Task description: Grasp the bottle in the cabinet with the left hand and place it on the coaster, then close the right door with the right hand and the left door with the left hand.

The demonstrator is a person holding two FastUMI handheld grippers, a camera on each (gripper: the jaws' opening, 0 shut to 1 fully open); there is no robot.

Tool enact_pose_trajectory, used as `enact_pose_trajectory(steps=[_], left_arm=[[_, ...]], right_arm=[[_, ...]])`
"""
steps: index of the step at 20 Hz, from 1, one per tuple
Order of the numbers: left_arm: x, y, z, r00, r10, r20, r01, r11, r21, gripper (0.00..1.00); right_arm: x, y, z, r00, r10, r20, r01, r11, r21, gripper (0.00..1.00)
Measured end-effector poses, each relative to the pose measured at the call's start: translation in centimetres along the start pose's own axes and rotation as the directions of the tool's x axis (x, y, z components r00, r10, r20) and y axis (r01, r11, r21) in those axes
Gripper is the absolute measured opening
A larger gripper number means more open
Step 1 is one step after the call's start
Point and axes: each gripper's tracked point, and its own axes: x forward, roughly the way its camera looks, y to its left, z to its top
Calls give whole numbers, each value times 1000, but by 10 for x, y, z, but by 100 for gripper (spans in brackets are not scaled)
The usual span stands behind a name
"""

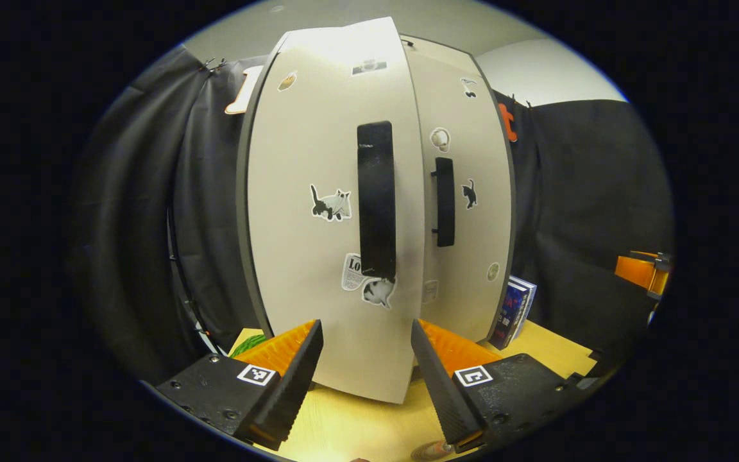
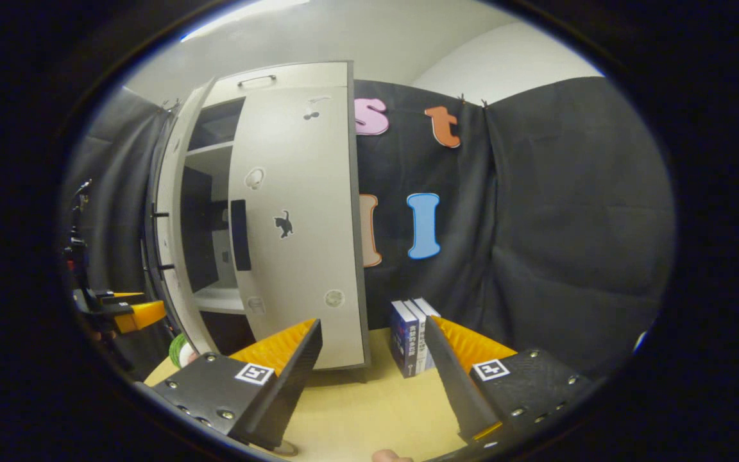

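Observation:
The pale cabinet stands on the wooden table. Its left door (image 1: 318,256) hangs partly open just ahead of my left gripper (image 1: 366,330), with its long black handle (image 1: 376,199) above the fingers. This gripper is open and holds nothing. The right door (image 1: 466,212) lies flat against the cabinet, its handle (image 1: 444,202) beyond. In the right gripper view the right door (image 2: 296,224) looks shut, and the left door (image 2: 174,224) stands ajar with dark shelves showing between them. My right gripper (image 2: 373,324) is open and empty, back from the cabinet. The left gripper (image 2: 119,311) shows by the left door.
Several books (image 2: 411,343) stand upright on the table (image 2: 363,410), right of the cabinet. A green object (image 2: 180,350) lies near the cabinet's left foot. A small round object (image 1: 430,451) peeks in at the bottom edge; what it is I cannot tell.

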Motion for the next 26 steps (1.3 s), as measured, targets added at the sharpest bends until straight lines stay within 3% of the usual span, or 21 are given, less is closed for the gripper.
enact_pose_trajectory(steps=[2, 12, 13, 14, 15, 17, 25, 26], left_arm=[[0, -2, 0, 1000, -13, 0, 13, 1000, -2, 86], [-1, -14, 3, 1000, -30, -5, 30, 999, -13, 86], [-2, -13, 3, 1000, -29, -7, 28, 999, -15, 86], [-2, -14, 3, 1000, -28, -6, 28, 999, -19, 86], [-3, -14, 4, 1000, -27, -5, 27, 999, -23, 86], [-3, -15, 3, 1000, -22, -7, 22, 999, -32, 86], [-13, -11, 10, 1000, 18, 6, -18, 999, -42, 87], [-17, -9, 16, 999, 30, 15, -29, 999, -35, 86]], right_arm=[[0, -3, -2, 1000, -7, -3, 7, 1000, 10, 98], [-2, -4, -5, 1000, 2, -2, -2, 1000, 5, 98], [-2, -3, -5, 1000, 4, -2, -4, 1000, 5, 94], [-3, -3, -5, 1000, 6, 0, -6, 1000, 5, 98], [-2, -3, -5, 1000, 8, 1, -8, 1000, 3, 94], [-2, -2, -6, 1000, 12, -2, -12, 1000, 0, 98], [1, 8, 0, 999, 54, 8, -54, 998, -24, 98], [2, 10, 3, 998, 62, 16, -61, 997, -37, 93]])
